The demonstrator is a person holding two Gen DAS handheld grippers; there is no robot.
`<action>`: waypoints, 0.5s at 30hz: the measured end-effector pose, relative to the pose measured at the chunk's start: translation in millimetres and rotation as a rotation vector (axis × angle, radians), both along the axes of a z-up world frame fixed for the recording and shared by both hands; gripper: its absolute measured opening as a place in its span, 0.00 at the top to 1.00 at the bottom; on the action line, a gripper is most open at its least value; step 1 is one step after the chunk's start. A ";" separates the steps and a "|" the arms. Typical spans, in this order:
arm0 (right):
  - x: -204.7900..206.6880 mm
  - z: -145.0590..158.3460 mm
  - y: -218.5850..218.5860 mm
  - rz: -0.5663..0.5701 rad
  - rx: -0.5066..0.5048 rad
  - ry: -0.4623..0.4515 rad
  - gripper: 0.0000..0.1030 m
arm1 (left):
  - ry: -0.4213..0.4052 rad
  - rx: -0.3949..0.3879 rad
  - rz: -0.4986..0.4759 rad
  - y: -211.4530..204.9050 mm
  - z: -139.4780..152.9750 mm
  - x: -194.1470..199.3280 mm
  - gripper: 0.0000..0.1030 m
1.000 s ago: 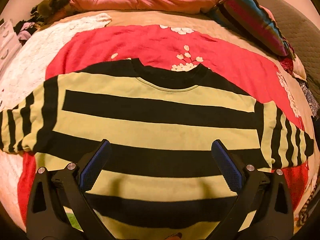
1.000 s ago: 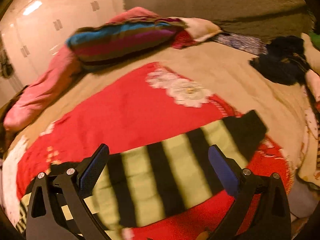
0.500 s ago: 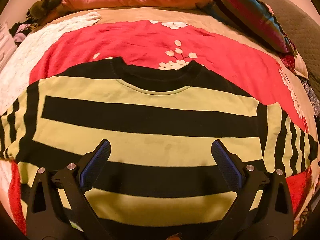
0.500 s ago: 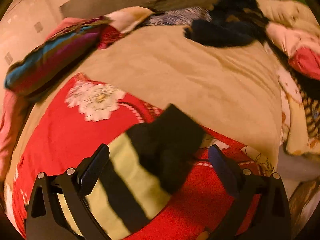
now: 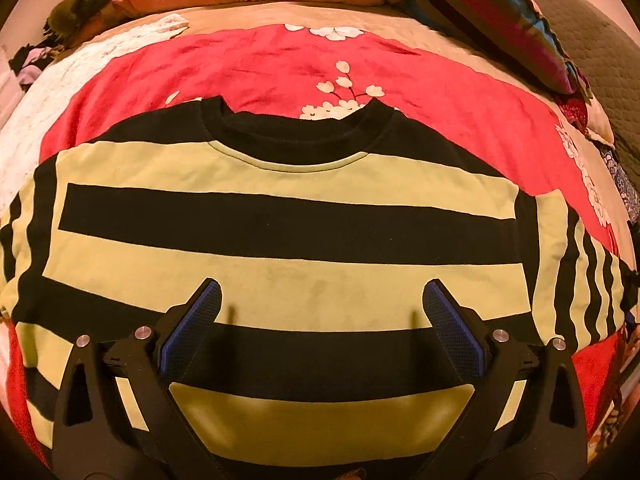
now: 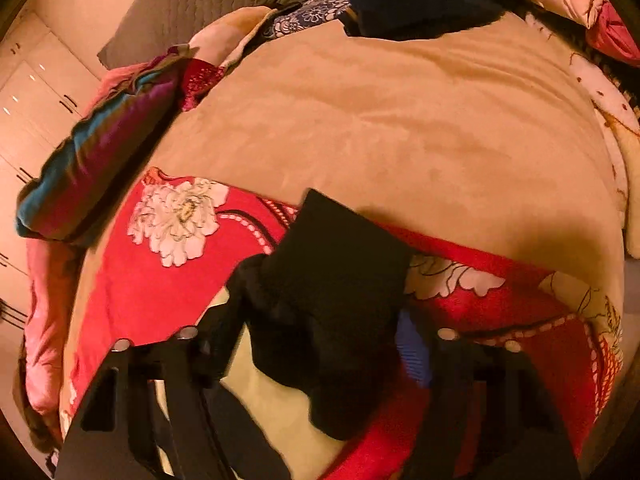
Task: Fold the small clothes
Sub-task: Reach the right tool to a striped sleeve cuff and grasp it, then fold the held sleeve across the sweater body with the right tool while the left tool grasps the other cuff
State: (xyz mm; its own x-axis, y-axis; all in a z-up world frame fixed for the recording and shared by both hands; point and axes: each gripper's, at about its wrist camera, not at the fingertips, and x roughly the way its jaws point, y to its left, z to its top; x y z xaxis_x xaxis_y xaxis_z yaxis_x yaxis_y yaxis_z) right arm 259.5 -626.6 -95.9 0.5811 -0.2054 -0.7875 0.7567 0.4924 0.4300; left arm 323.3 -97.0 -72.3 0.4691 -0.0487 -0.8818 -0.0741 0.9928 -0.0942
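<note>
Bed (image 6: pixel 400 128) below, right gripper (image 6: pixel 320 320) tilts down, jaws closing around sweater cuff (image 6: pixel 332 280)

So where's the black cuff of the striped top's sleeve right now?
In the right wrist view the cuff sits bottom centre between the right gripper jaws, which have just been closing, on the red floral blanket.

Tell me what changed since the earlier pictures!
The right gripper swung down over the black cuff of the black-and-yellow striped sweater, and its jaws have just been closing around that cuff. The left gripper crept slightly closer, jaws wide open. The sweater's body stayed flat on the red flowered blanket.
</note>
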 end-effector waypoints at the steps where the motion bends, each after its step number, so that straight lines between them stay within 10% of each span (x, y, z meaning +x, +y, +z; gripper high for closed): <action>1: 0.3 -0.1 0.7 0.007 0.002 -0.011 0.50 | 0.000 -0.002 0.003 0.9 -0.3 -0.2 0.08; 6: 1.6 18.7 10.2 0.055 -0.022 -0.090 0.73 | 0.000 -0.033 0.015 2.1 -2.6 -4.3 0.08; 15: 34.6 83.4 92.7 0.404 -0.048 -0.302 0.75 | -0.034 -0.072 0.015 4.9 9.3 -18.7 0.08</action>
State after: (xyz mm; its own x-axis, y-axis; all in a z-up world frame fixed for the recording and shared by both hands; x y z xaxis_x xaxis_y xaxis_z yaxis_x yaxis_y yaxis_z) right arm 294.1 -533.9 -12.5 0.8219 0.0506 -0.5673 0.3475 0.7446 0.5699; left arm 304.6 -92.1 -63.0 0.5001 -0.1039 -0.8597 -0.0846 0.9822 -0.1679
